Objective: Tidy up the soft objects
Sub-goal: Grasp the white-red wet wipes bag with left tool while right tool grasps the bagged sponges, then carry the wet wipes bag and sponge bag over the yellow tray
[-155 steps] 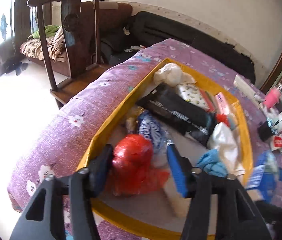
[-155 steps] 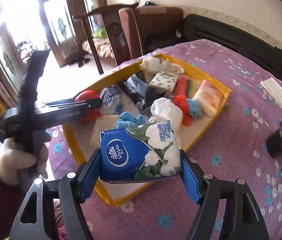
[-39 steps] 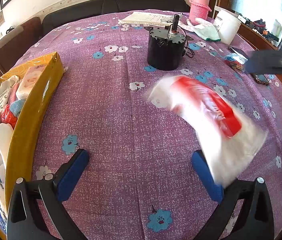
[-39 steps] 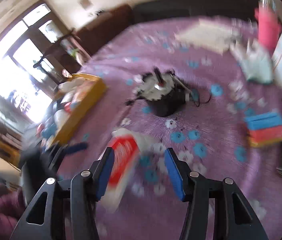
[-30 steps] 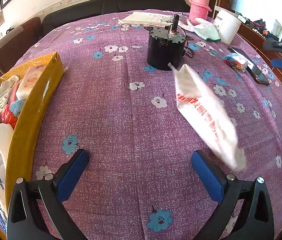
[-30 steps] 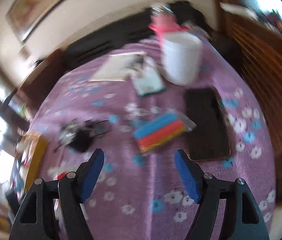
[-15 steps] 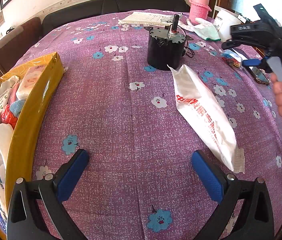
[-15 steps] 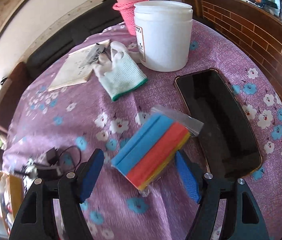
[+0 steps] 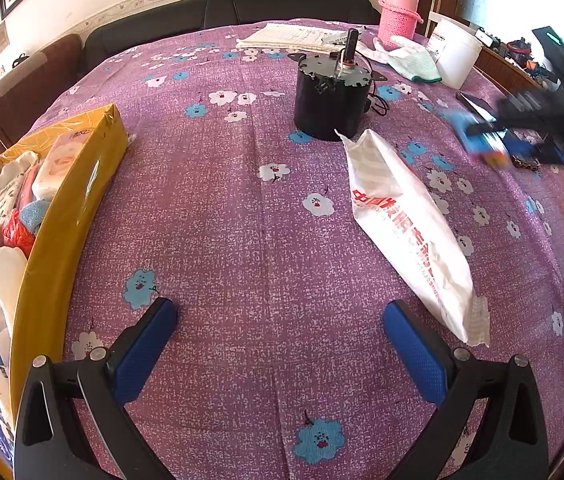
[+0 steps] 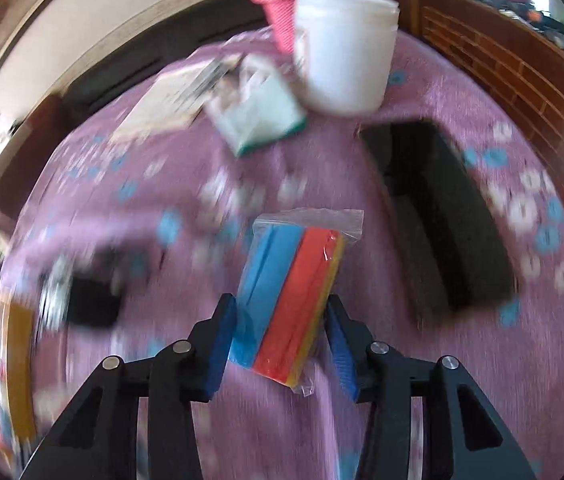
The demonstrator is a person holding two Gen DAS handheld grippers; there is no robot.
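Our left tool (image 9: 279, 344) hangs wide apart and empty over the purple floral bench (image 9: 221, 240). Our right tool (image 10: 279, 336) is clamped narrow on the bagged stack of coloured sponges (image 10: 288, 296). Beyond the left tool, the white packet (image 9: 406, 224) lies flat on the bench; the yellow box (image 9: 61, 216) of soft items stands at the left edge. Farthest back stands the black motor (image 9: 332, 100).

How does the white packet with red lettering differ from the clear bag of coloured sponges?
The white packet with red lettering lies flat and free; the clear bag of coloured sponges sits between the right gripper pads. The packet is opaque, the bag see-through. Both are soft packs outside the yellow box.
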